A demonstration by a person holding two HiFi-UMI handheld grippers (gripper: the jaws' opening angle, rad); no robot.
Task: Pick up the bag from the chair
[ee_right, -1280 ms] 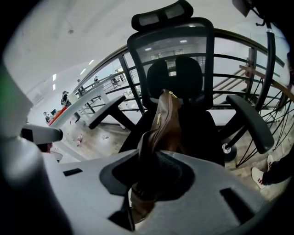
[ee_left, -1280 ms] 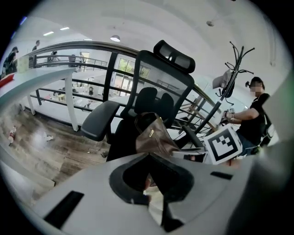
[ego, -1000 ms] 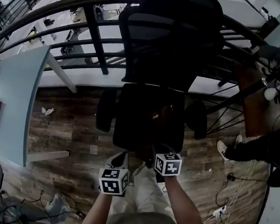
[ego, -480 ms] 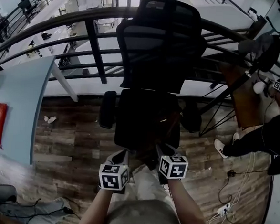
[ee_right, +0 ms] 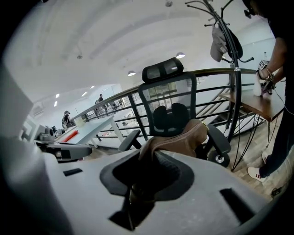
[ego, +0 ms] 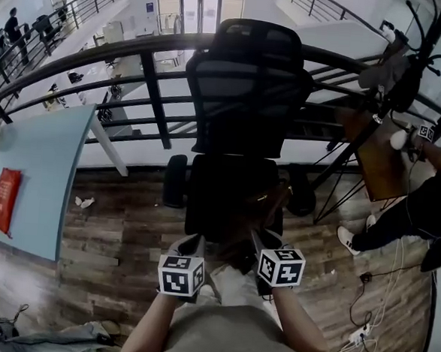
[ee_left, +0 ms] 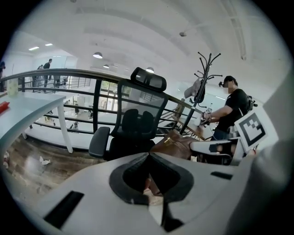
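Observation:
A brown leather bag hangs tilted just above the front of the black office chair's seat. My right gripper is shut on the bag's near end. In the right gripper view, brown leather runs from the bag down into my right gripper. My left gripper is beside it at the left, off the seat's front edge. The left gripper view shows the bag to the right with the right gripper on it. A small brownish bit sits deep in my left gripper; its jaw state is unclear.
A dark metal railing runs behind the chair. A light blue table with a red item stands at the left. A coat stand and a person in black are at the right. Cables lie on the wooden floor.
The bag has come up off the seat with my right gripper, which rose and shifted slightly right. My left gripper rose a little. The chair has not moved.

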